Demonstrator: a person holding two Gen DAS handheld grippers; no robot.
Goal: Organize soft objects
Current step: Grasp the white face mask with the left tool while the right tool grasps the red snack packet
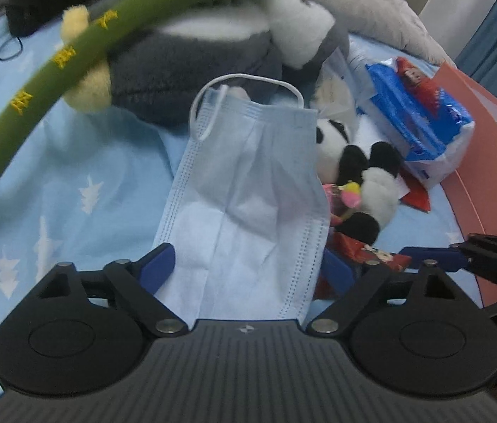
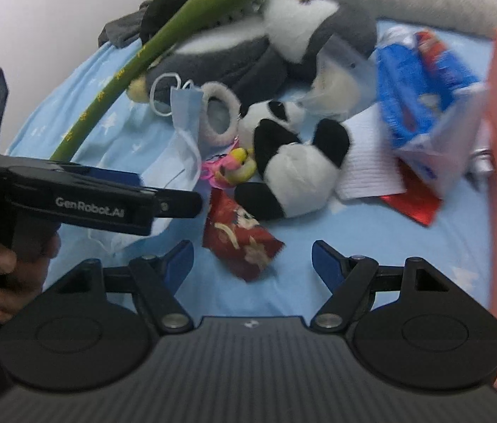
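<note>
Risking dragging the mask [image 1: 248, 190] lying between the spread left tongs [image 1: 248, 264]; right tongs [image 2: 252, 264] gaping, empty, nearing the red packet [image 2: 241, 239].

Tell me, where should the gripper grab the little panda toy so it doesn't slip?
Probably around the panda's white belly, coming from above. It lies on the blue sheet with its black legs sticking out, so the round middle is the fattest, squishiest part, and the right gripper's open jaws could close on its two sides. The small legs look easier to lose.
</note>
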